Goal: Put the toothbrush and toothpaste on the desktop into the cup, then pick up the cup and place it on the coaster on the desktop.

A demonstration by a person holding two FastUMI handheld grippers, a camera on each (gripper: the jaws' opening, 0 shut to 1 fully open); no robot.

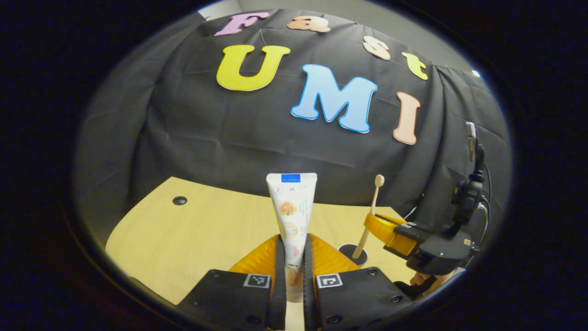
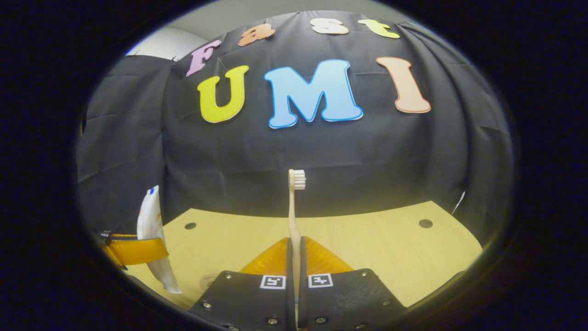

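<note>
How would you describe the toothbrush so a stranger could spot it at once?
Above the pale wooden desk, the right gripper is shut on a thin stick. That is the toothbrush, upright with white bristles on top, far slimmer than the broad toothpaste tube.

I see a desktop (image 2: 376,248) of pale wood-grain laminate, smooth and matt. The toothpaste (image 1: 291,207) tube looks like glossy white plastic, the toothbrush (image 2: 292,216) like matt pale plastic or wood with white bristles. The far wall (image 2: 321,156) is creased matt black cloth.
</note>
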